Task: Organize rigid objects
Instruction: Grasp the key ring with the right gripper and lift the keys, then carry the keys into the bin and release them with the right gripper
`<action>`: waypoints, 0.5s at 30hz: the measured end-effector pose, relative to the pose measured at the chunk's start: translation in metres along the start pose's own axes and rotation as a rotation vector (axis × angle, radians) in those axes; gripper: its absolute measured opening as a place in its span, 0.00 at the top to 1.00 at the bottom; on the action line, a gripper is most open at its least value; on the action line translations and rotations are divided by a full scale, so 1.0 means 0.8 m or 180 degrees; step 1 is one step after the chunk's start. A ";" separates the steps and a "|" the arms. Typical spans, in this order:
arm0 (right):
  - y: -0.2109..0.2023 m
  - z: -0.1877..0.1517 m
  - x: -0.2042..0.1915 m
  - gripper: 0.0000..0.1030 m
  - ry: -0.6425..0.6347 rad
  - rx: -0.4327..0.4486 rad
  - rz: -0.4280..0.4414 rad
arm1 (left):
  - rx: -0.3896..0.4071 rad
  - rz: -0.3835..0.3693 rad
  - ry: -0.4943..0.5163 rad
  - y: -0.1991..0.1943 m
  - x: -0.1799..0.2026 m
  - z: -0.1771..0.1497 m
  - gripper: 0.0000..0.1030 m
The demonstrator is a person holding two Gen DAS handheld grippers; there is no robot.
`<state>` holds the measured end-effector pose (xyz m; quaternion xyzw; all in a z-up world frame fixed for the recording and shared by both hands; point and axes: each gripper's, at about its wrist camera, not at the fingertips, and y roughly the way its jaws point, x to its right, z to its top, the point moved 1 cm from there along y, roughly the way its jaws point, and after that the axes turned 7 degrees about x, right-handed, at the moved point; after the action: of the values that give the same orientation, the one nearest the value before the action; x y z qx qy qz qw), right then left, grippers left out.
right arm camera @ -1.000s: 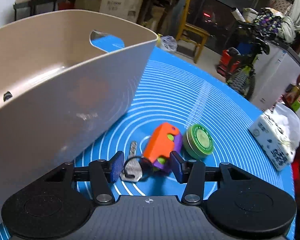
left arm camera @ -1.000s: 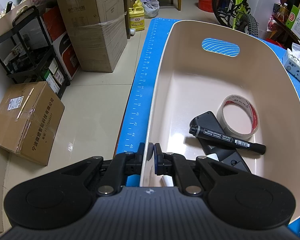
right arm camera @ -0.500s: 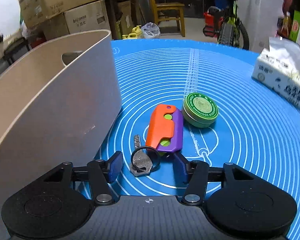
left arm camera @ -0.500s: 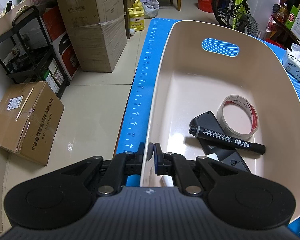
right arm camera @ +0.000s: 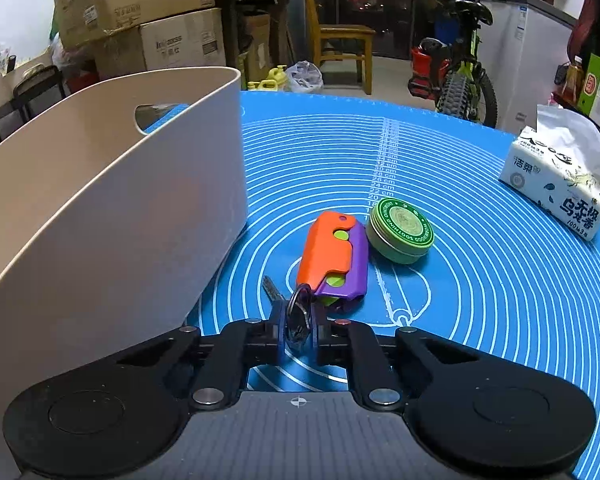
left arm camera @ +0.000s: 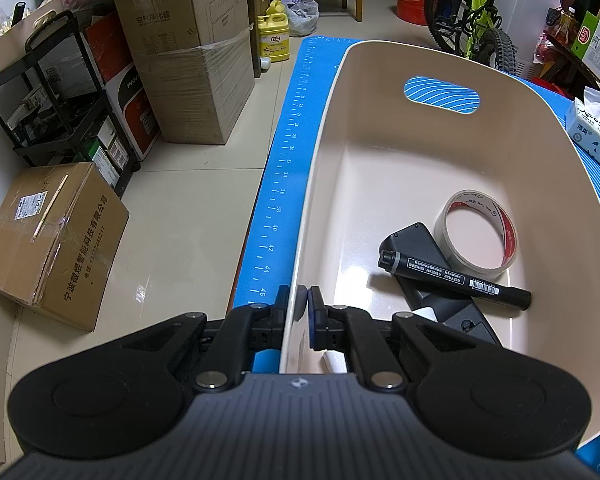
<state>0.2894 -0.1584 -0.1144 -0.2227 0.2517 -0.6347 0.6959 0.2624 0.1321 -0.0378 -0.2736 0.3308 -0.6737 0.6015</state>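
Note:
My left gripper [left arm camera: 302, 312] is shut on the near-left rim of a beige plastic bin [left arm camera: 324, 152]. Inside the bin lie a roll of tape [left arm camera: 478, 232], a black marker [left arm camera: 456, 278] and a black remote [left arm camera: 420, 248] under the marker. My right gripper [right arm camera: 297, 326] is shut on a silver key with a ring [right arm camera: 296, 312] on the blue mat [right arm camera: 480, 280]. Just beyond it lie an orange and purple toy [right arm camera: 334, 256] and a round green tin [right arm camera: 400, 228]. The bin's outer wall [right arm camera: 120, 216] stands to the left.
A tissue pack [right arm camera: 560, 184] sits at the mat's far right, and also shows in the left wrist view [left arm camera: 596, 136]. Cardboard boxes [left arm camera: 188, 64], a black shelf cart [left arm camera: 52, 100] and a bicycle [left arm camera: 472, 28] stand on the floor beyond the table edge.
My right gripper has closed on the key and ring, and its view has swung right. The left gripper keeps its hold on the bin rim unchanged.

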 end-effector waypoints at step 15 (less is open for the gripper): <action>-0.077 0.061 0.017 0.79 0.0264 0.0666 0.0107 | -0.0003 -0.0002 -0.0006 0.000 0.001 0.000 0.90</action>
<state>0.2734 -0.1781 -0.0388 -0.1180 0.2164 -0.6544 0.7149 0.2624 0.1314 -0.0380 -0.2747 0.3305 -0.6734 0.6015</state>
